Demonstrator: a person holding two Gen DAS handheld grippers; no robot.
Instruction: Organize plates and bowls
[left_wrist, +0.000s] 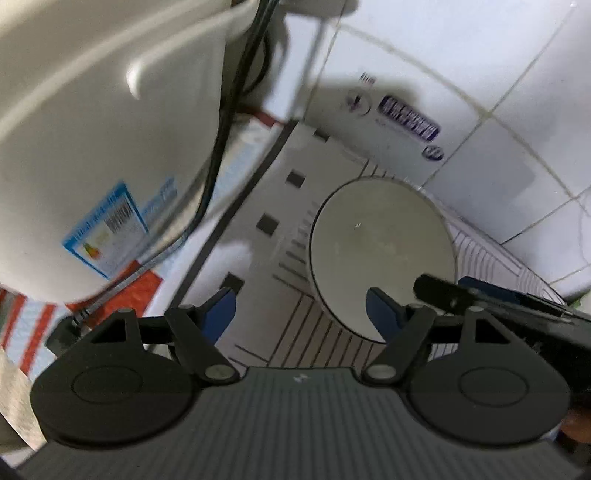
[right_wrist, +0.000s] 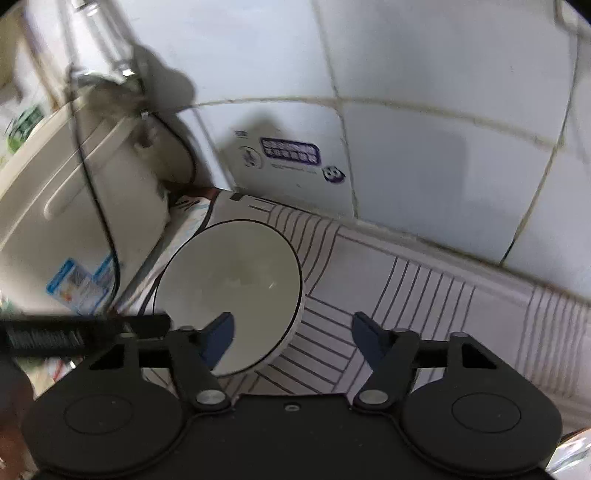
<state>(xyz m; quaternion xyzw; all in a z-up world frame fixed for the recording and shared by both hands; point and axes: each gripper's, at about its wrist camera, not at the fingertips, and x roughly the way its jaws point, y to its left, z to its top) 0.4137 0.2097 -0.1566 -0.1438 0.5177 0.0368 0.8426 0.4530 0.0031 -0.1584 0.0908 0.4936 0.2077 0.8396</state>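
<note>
A white bowl (left_wrist: 380, 243) with a thin dark rim stands upright and empty on a striped cloth (left_wrist: 295, 332) near the tiled wall. My left gripper (left_wrist: 300, 299) is open and straddles the bowl's left wall: its right finger (left_wrist: 384, 314) hangs over the inside, its left finger outside. In the right wrist view the same bowl (right_wrist: 236, 280) sits left of centre. My right gripper (right_wrist: 291, 319) is open astride the bowl's right wall, with its left finger (right_wrist: 219, 336) over the inside. No pad visibly presses the rim. Each gripper's body shows at the edge of the other's view.
A large white appliance (left_wrist: 92, 147) with a blue label and a black cable (left_wrist: 221, 129) stands close on the left of the bowl. The white tiled wall (right_wrist: 424, 166), with a purple sticker (right_wrist: 290, 151), rises just behind the striped cloth (right_wrist: 424, 291).
</note>
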